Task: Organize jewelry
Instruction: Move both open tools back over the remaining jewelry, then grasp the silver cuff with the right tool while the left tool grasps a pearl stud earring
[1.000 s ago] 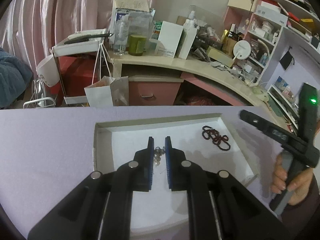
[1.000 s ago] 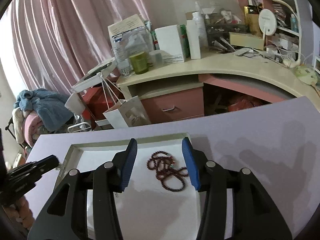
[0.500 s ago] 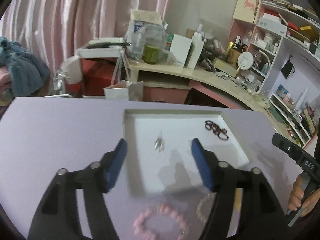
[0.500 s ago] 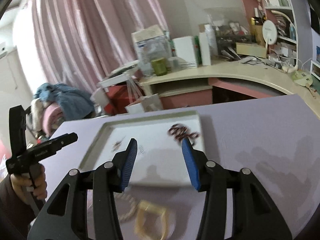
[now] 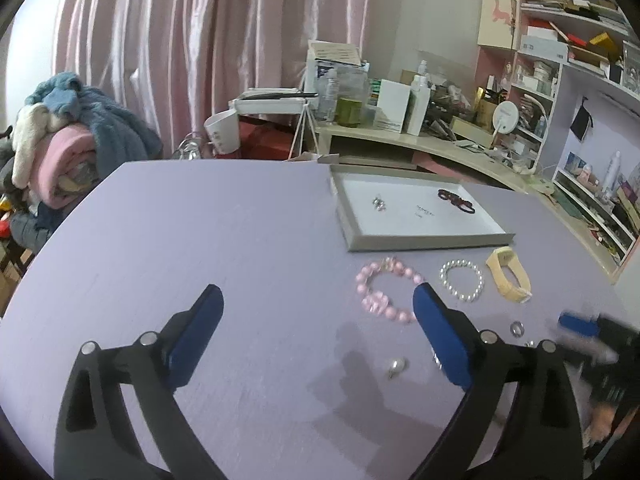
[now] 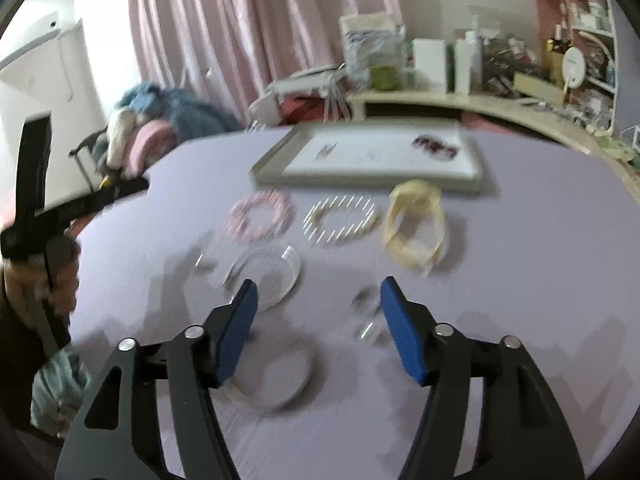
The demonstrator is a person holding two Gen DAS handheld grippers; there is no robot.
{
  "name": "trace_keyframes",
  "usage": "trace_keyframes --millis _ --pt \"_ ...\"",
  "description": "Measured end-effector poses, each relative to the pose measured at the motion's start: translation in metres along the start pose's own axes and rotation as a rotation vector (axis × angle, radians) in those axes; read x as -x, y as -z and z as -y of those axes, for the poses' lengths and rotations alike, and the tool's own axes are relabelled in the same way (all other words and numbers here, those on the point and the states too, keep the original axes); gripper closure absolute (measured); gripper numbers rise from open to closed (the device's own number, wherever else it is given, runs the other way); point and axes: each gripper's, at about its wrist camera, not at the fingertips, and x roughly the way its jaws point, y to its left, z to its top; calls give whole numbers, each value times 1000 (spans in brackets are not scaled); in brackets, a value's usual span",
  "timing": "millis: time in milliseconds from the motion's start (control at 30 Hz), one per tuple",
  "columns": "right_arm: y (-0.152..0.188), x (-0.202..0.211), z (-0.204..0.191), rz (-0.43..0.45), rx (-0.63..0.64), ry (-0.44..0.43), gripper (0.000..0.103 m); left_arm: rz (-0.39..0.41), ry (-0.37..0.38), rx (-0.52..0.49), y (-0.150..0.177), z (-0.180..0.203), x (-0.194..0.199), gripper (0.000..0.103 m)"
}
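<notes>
On purple table (image 5: 224, 220), between picks, judging by layout. Left gripper (image 5: 316, 336) spread wide, holding nothing. Right gripper (image 6: 316, 328) also wide open, empty, over small rings (image 6: 366, 312). White tray (image 5: 424, 240) already has earrings (image 5: 378, 203) and dark beads (image 5: 456, 201). Outside tray, near its front edge: pink bracelet (image 5: 386, 292), pearl bracelet (image 5: 461, 286), yellow band (image 5: 509, 274). Next, probably: drop lower, straddle one piece, squeeze gently, carry over to tray.

Pink bead bracelet (image 5: 386, 290), pearl bracelet (image 5: 461, 280), yellow band (image 5: 509, 274) flat beside tray (image 5: 424, 239); dark beads (image 5: 456, 200) inside.
</notes>
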Motion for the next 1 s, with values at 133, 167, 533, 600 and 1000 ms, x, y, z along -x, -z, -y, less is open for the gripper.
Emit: trace_keyframes --millis 133,167,533,600,1000 --pt "21 -5 -19 -29 33 17 24 9 4 35 11 -8 13 6" --pt "25 -6 -21 -34 35 21 21 11 4 41 13 -10 16 5" --pt "34 -27 -42 -101 70 119 17 13 1 62 26 -18 30 4" --pt "34 -29 -45 -107 78 134 17 9 -1 61 26 -17 29 4" --pt "33 -28 -38 -96 68 172 34 -42 8 33 33 -9 13 4"
